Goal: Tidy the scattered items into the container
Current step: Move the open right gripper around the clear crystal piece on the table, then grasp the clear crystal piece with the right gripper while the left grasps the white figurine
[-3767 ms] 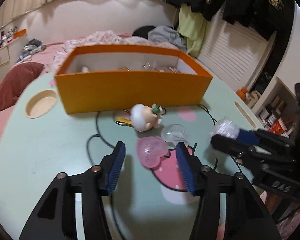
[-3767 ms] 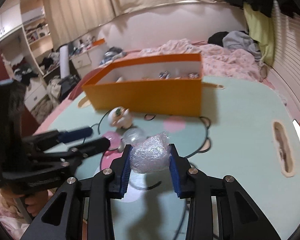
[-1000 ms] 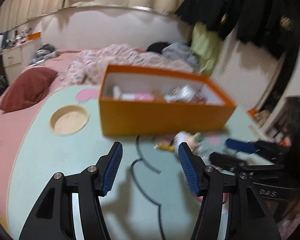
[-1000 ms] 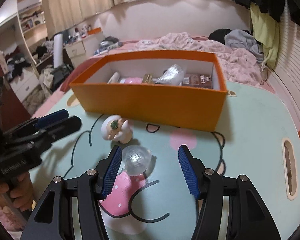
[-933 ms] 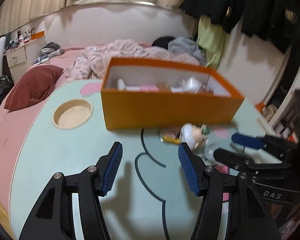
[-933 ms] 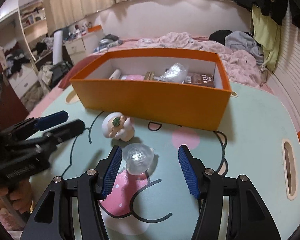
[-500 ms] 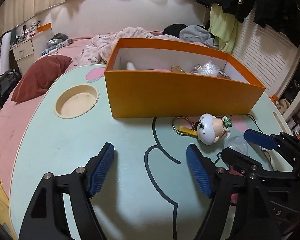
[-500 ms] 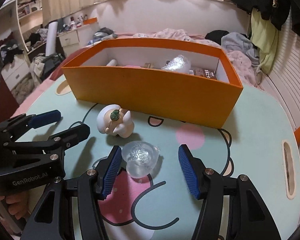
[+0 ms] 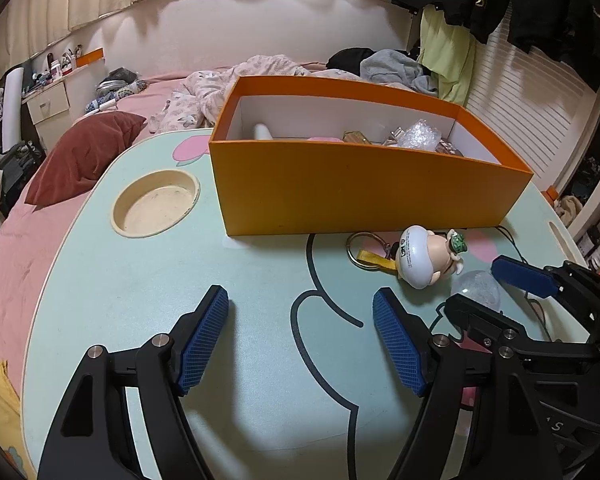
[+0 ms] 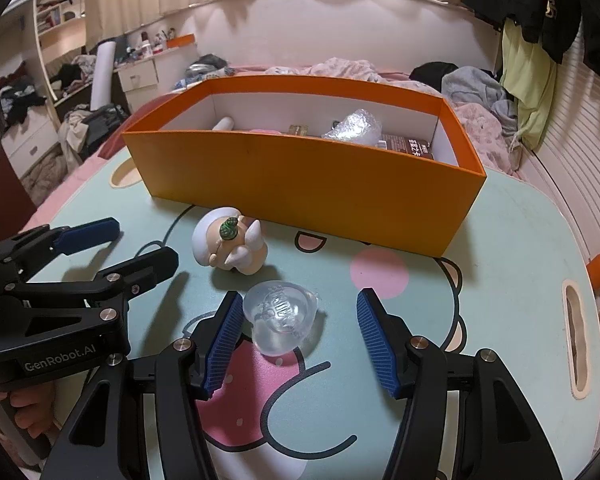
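R hand-held gripper (image 10: 296, 338), jaws apart and just been widening, is straddling clear heart (image 10: 280, 316) near orange box (image 10: 300, 184); centre it before closing.

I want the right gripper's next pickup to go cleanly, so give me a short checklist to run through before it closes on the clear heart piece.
1. Right gripper open, jaws just been widening: ok.
2. Clear heart piece between the jaws: ok, but off-centre, close to the left-hand pad; the other pad stands well clear.
3. Pads pressing on it: not ok yet; contact at the near pad cannot tell.
4. Figurine clear of the jaws: ok, it lies just beyond the heart.
5. Left gripper out of the way: ok, open and empty over bare tabletop, beside the right one.
6. Orange box open, room inside: ok.
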`<state>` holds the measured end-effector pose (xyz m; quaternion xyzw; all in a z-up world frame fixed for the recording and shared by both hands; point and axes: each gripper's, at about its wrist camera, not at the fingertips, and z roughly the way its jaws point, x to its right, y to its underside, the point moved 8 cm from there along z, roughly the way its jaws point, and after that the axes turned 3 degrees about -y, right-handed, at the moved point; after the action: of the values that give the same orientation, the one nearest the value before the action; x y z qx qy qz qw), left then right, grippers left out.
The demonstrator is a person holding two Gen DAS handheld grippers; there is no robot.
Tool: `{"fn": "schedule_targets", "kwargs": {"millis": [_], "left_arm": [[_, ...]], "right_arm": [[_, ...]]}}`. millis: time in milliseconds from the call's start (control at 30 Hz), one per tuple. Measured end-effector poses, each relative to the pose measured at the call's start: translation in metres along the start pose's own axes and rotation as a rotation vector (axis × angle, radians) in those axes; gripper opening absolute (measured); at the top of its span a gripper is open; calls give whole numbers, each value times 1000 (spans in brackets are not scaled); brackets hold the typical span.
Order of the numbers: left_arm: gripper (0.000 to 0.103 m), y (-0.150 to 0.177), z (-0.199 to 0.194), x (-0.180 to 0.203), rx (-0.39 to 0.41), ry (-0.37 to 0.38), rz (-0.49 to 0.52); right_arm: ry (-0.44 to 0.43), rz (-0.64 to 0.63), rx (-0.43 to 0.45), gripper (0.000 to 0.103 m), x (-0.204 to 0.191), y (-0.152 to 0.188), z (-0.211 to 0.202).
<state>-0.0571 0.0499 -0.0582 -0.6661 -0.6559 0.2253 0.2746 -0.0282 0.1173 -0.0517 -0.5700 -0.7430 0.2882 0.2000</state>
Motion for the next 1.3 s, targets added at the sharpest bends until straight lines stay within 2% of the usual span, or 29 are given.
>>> {"fn": "schedule_targets", "kwargs": {"millis": [167, 300, 567, 733, 1067, 1133, 1167, 1200, 1300], "left_arm": [[75, 1, -1, -2, 3, 2, -8], [75, 0, -1, -6, 6, -4, -24], [76, 0, -2, -8, 7, -1, -25], [80, 0, -1, -6, 4, 11, -22], [80, -1, -1, -6, 7, 18, -28], [80, -1, -1, -6, 8, 22, -30], [80, -1, -1, -6, 8, 22, -29], [80, -1, -1, -6, 8, 19, -27], [80, 0, -1, -5, 6, 14, -20]], "right_arm": [[28, 35, -15, 77, 9, 0, 0], [64, 82, -50, 101, 21, 2, 3], [60, 82, -54, 103, 21, 3, 3], [49, 88, -35, 103, 20, 5, -2], [47, 89, -24, 103, 17, 4, -3], [40, 86, -20, 101, 16, 4, -3], [33, 76, -12, 94, 13, 3, -4], [30, 57, -2, 81, 11, 2, -5], [4, -13, 28, 55, -2, -1, -7]]}}
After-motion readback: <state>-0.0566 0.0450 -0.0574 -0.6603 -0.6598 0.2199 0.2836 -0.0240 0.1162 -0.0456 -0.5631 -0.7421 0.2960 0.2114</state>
